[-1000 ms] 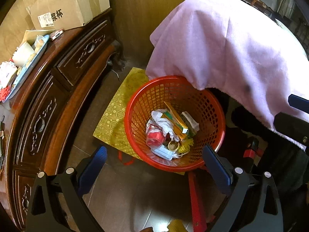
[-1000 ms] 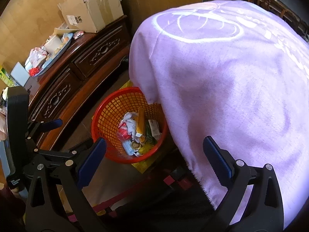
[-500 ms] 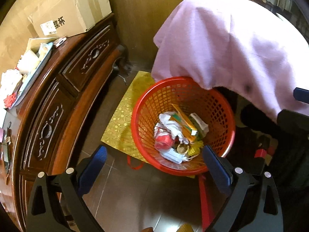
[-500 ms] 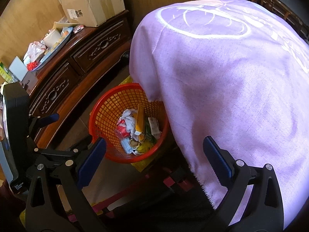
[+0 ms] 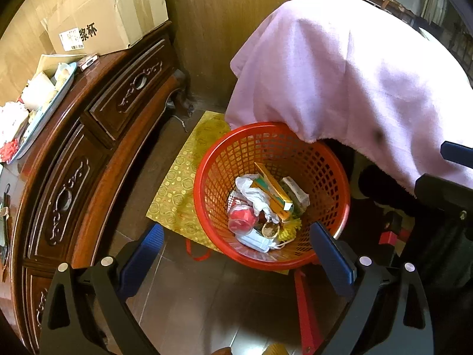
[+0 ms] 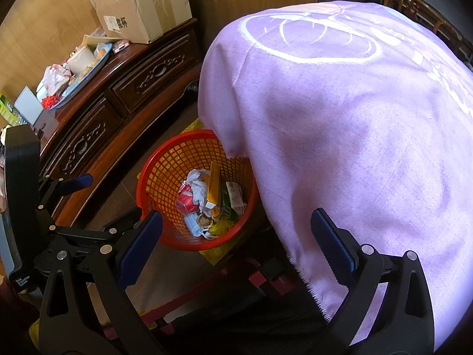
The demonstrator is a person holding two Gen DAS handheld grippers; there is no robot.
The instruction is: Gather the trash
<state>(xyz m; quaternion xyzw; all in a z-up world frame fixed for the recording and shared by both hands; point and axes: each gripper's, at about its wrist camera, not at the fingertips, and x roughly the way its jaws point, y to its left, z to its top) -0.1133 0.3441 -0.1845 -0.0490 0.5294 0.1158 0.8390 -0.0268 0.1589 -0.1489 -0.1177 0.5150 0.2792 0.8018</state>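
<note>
A red mesh trash basket [image 5: 207,183] stands on the floor, also in the right wrist view [image 6: 153,174]. It holds trash: crumpled white paper [image 5: 254,192], a yellow box [image 5: 273,189], a red wrapper [image 5: 241,219] and a face mask [image 5: 254,241]. My left gripper [image 5: 236,254] is open and empty above the basket's near rim. My right gripper [image 6: 236,242] is open and empty, higher up, with the left gripper's body [image 6: 23,195] at its left.
A purple cloth [image 5: 354,82] drapes over furniture and overhangs the basket's far right rim. A dark carved wooden cabinet [image 5: 74,159] stands left, bearing a cardboard box [image 5: 109,14] and a cluttered tray [image 5: 44,103]. A yellow patterned sheet [image 5: 183,177] lies under the basket.
Both views have shifted a little: the basket sits slightly further right and lower in the left wrist view. Both grippers stay open and empty.
</note>
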